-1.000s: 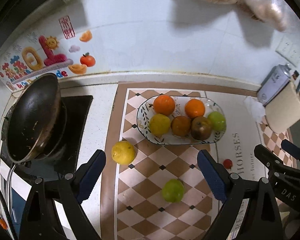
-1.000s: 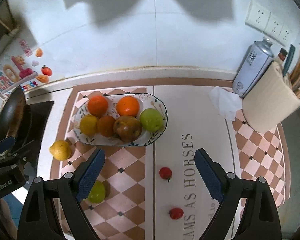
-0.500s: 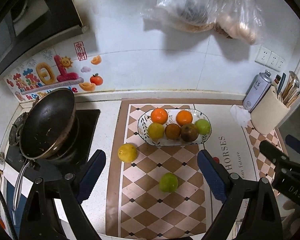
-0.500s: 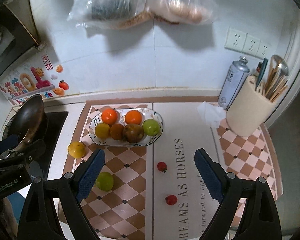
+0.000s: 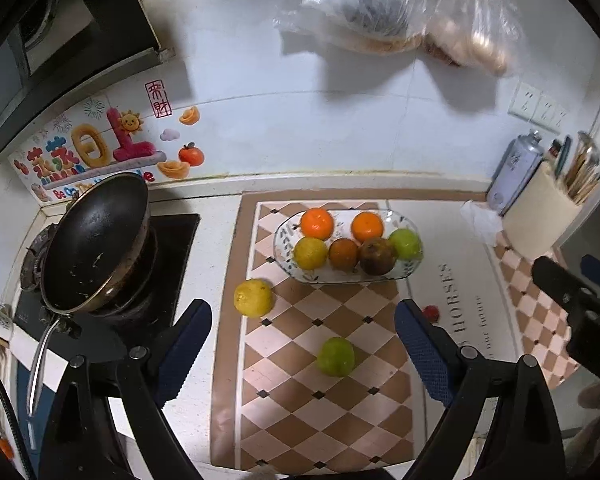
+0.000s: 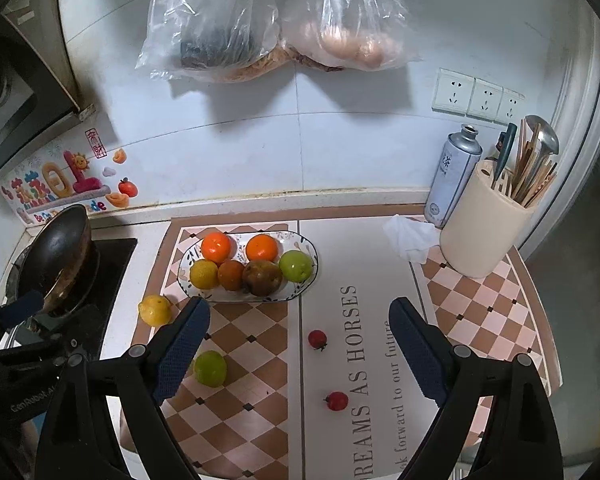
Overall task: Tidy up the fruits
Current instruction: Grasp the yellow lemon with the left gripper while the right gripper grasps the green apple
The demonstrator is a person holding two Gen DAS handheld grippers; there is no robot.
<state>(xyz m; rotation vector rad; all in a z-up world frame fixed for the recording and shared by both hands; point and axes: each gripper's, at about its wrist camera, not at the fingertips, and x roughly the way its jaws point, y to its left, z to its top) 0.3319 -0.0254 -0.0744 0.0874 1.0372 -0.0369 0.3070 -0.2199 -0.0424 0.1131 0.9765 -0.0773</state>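
An oval glass plate [image 5: 284,236] [image 6: 310,276] on the checkered mat holds several fruits: oranges, a yellow one, a brown one and a green apple. A loose lemon [image 5: 253,297] [image 6: 155,310] lies left of the plate. A loose green fruit [image 5: 335,356] [image 6: 210,368] lies nearer me. Two small red tomatoes [image 6: 317,339] [image 6: 337,401] lie on the mat's lettered part. My left gripper [image 5: 302,346] is open and empty, high above the green fruit. My right gripper [image 6: 298,352] is open and empty, above the tomatoes.
A black pan [image 5: 96,240] sits on the stove at the left. A spray can [image 6: 452,176], a cream utensil holder [image 6: 484,228] and a crumpled tissue [image 6: 410,238] stand at the back right. Plastic bags [image 6: 268,20] hang on the wall.
Both grippers have pulled up and back from the counter, so the plate and fruits look smaller and farther. Nothing on the mat has moved.
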